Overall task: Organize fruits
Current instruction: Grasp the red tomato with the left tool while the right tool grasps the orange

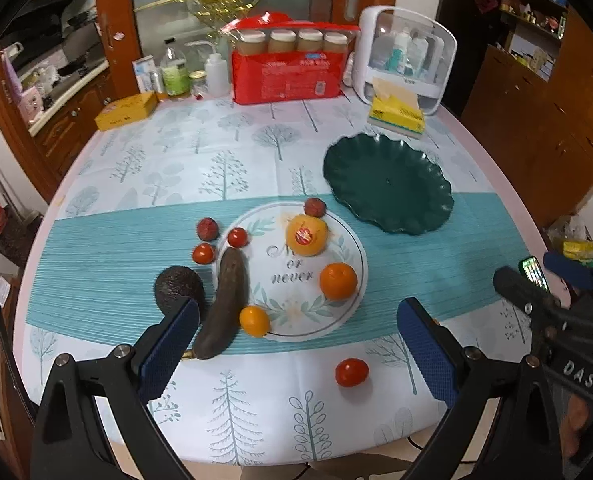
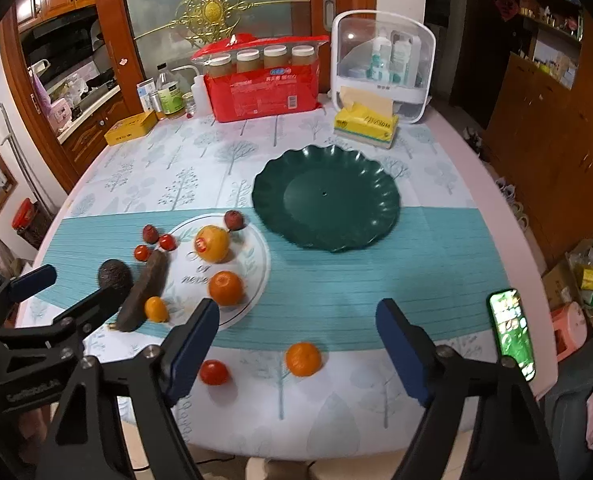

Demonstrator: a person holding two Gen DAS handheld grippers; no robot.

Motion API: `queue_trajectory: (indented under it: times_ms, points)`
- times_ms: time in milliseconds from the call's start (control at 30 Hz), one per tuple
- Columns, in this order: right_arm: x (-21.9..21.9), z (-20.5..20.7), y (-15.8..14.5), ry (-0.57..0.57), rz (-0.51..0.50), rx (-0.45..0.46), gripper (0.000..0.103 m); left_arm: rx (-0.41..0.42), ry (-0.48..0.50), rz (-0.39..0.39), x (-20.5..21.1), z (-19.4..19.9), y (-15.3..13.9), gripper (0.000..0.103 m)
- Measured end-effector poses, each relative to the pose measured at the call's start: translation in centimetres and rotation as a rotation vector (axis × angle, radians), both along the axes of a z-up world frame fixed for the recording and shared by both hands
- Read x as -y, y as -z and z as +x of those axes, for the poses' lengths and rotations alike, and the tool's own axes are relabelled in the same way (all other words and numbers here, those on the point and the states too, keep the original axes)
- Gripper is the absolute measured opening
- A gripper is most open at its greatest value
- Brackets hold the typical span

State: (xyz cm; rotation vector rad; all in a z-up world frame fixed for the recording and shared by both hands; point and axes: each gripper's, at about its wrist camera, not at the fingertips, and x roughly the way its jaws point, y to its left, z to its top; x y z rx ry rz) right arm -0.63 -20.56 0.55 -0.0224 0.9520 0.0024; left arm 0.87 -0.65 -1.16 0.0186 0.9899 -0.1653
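**Fruit sorting barely begun, green plate bare**

Fruit lies scattered and neither claw holds any. The left gripper (image 1: 298, 344) hangs above the near edge of the table (image 1: 492, 168) with its pads wide apart and nothing between them; the right gripper (image 2: 298, 346) is likewise spread and empty.

Nearest the right claw, just ahead of and between its pads, sits a loose orange (image 2: 303, 359), with a red tomato (image 2: 214, 372) close by its left pad. Seen from the left claw, that tomato (image 1: 351, 372) sits just ahead of it, toward its right pad.

Farther out, ahead of the left claw, a round printed mat (image 1: 348, 276) carries an orange (image 1: 338, 281), a stickered yellow-orange fruit (image 1: 307, 235) and a cherry tomato (image 1: 237, 237). A small yellow-orange fruit (image 1: 255, 321) sits at its near rim, and a dark overripe banana (image 1: 224, 304) lies across its left edge. An avocado (image 1: 179, 289) sits just beyond the left pad. Past these lie another cherry tomato (image 1: 203, 253) and two dark red fruits (image 1: 207, 228) (image 1: 314, 207), one at the mat's far rim.

Beyond the mat, ahead and to the right, the green scalloped plate (image 1: 388, 184) holds nothing. If it is the destination, which I judge likely, nothing is sorted yet: every fruit remains to be moved, and the loose orange looks the handiest first pick for the right claw.
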Motion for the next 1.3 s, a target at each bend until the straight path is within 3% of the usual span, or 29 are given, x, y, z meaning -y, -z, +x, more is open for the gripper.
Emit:
queue_trajectory:
  times_ms: [233,633,767,1067,1300]
  points:
    - [0.2,0.3,1.7,-0.052,-0.039,-0.002,0.08,-0.078,0.085,0.017,1.3,0.5,3.3,0.099]
    - [1.7,0.4,7.7,-0.087,0.044,-0.134,0.073,-0.181,0.157,0.062,3.1,0.4,10.0,0.099]
    - [1.9,0.4,10.0,-0.09,0.058,-0.181,0.065,-0.217,0.174,0.079,3.9,0.1,12.3,0.097]
    - [1.3,1.0,13.6,-0.118,0.052,-0.261,0.055,-0.271,0.168,0.046,4.6,0.4,14.9,0.088]
    - [0.8,1.4,15.3,-0.131,0.061,-0.3,0.048,-0.311,0.17,0.024,4.5,0.2,15.8,0.069]
